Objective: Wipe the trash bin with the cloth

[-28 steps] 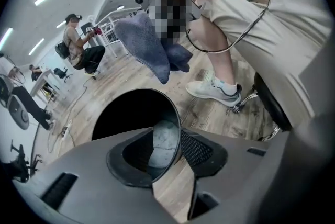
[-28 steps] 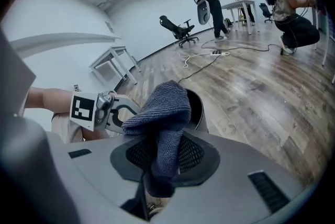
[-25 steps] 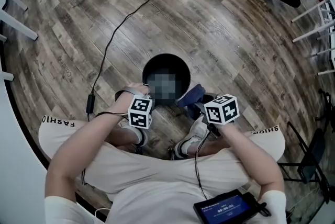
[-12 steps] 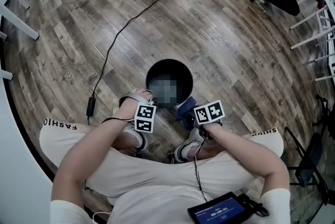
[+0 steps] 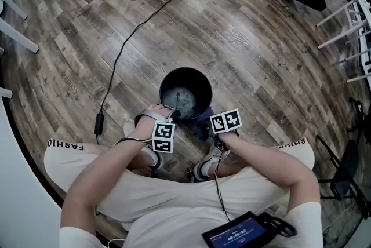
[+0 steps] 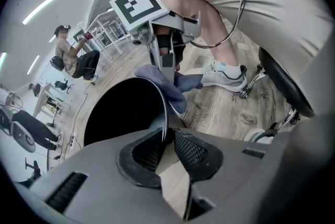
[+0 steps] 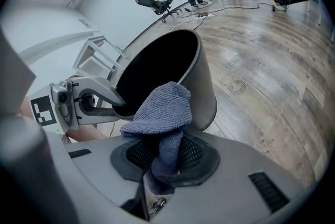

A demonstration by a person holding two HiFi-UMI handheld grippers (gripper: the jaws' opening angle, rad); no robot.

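Seated operator seen from above, both forearms reaching down and forward between the knees toward a black trash bin (image 5: 167,80) that stands upright on the wood-plank floor (image 5: 261,50) just ahead of the feet. The left claw (image 5: 173,115) points steeply down at the near-left part of the bin's rim. The right claw (image 5: 204,125) points down just beside the near-right part, its marker cube tilted. The head view gives only this layout and a glimpse of the blue cloth (image 5: 203,123) under the right claw, at the bin's outer wall. The left gripper view supplies the grip: the thin rim runs down between the two pads, one pad inside the bin and one outside. The jaws have just been closing and are clenched on the rim. The same view shows the right claw opposite, with the cloth bunched at the rim's outer edge, and beyond it a white sneaker (image 6: 226,74) and a chrome chair base (image 6: 250,83). The right gripper view shows the right claw clenched on a fold of the knitted cloth. The cloth's free end bunches up ahead of the pads, in front of the bin's grey outer wall and just below the rim. In that view the left claw's fingers straddle the rim on the bin's other side.
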